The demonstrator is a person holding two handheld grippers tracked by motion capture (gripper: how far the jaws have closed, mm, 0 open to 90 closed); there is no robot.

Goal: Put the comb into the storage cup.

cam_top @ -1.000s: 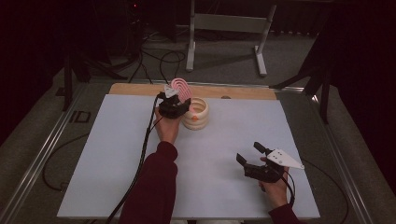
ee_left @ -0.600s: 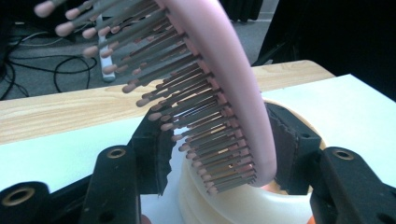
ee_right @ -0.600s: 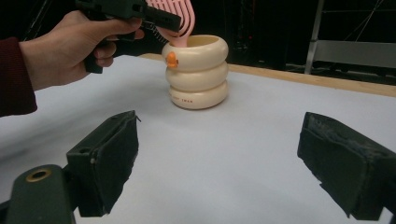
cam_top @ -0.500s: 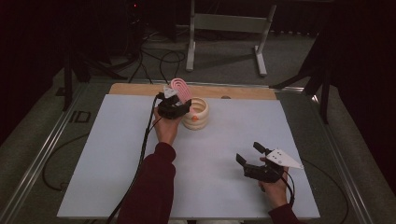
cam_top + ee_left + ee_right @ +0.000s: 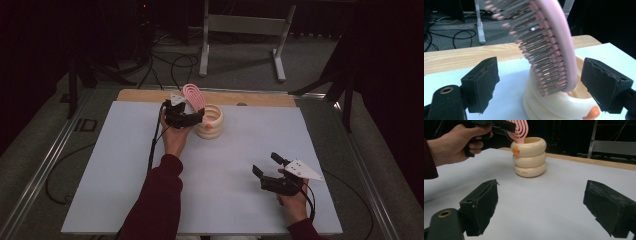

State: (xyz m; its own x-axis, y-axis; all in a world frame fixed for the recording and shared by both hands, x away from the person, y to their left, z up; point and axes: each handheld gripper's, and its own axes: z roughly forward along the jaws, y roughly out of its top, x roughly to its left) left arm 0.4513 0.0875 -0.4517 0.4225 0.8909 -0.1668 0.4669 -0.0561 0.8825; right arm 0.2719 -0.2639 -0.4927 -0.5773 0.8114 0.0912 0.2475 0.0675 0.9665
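Pink hairbrush (image 5: 194, 96) standing tilted in cream ringed cup (image 5: 210, 121), toward twelve o'clock on the white counter (image 5: 110, 180), bristle head up and leaning over the rim. Left claw (image 5: 192, 116) at the cup's nine o'clock, just opened, released, pads either side of the brush without pressing. Right claw (image 5: 265, 166) at five o'clock, spread wide, holding nothing.

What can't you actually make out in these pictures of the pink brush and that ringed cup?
- Pink hairbrush: its handle end is hidden inside the cream cup in the left gripper view; its top is blurred and cut off by the upper edge.
- Small print on the cup, right gripper view: too small to read.
- Left gripper, high view: the hand covers its body, and whether the brush touches its jaws is unclear.
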